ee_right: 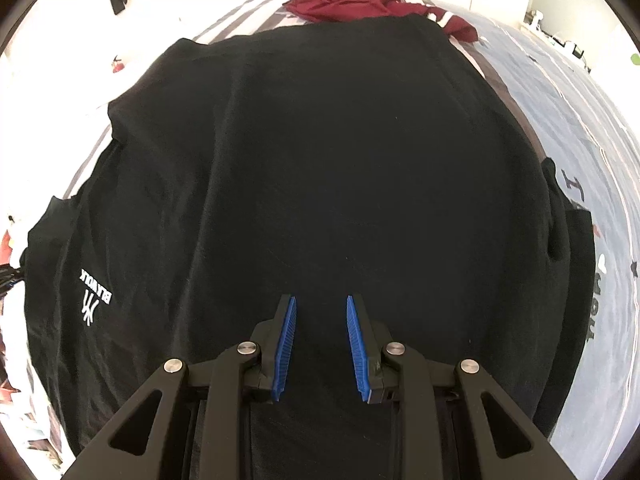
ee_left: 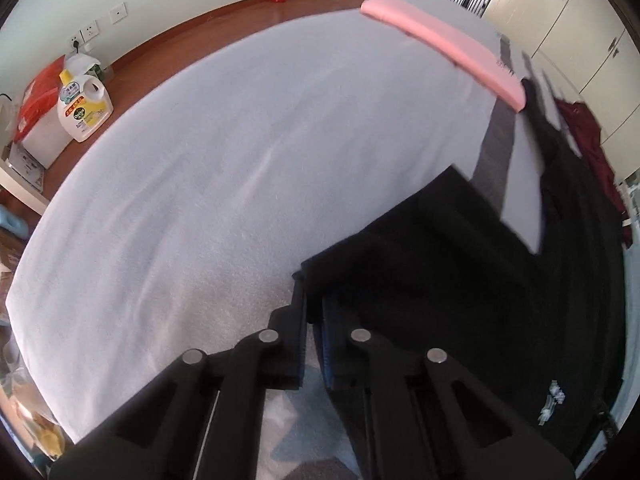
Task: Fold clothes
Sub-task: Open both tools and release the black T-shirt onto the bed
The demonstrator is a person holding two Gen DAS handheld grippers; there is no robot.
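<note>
Folding of black T-shirt [ee_right: 320, 152] judged at early stage: garment spread flat on bed [ee_right: 592, 128], sleeve edge pinched by left gripper [ee_left: 310, 300], jaws closed on black cloth at shirt's left side. Right gripper [ee_right: 322, 308] held part open above shirt's near hem, nothing between blue pads [ee_right: 289, 332]. Next move judged: sleeve carried inward across body. White sheet [ee_left: 240, 152] at left offers open room; maroon garment [ee_right: 344, 0] lies at far edge, pink foam bar [ee_left: 440, 44] beyond

The T-shirt [ee_right: 320, 160] is spread flat on the bed [ee_right: 580, 120]; a second garment [ee_right: 340, 0] is heaped beyond it, apparently touching its far edge.
</note>
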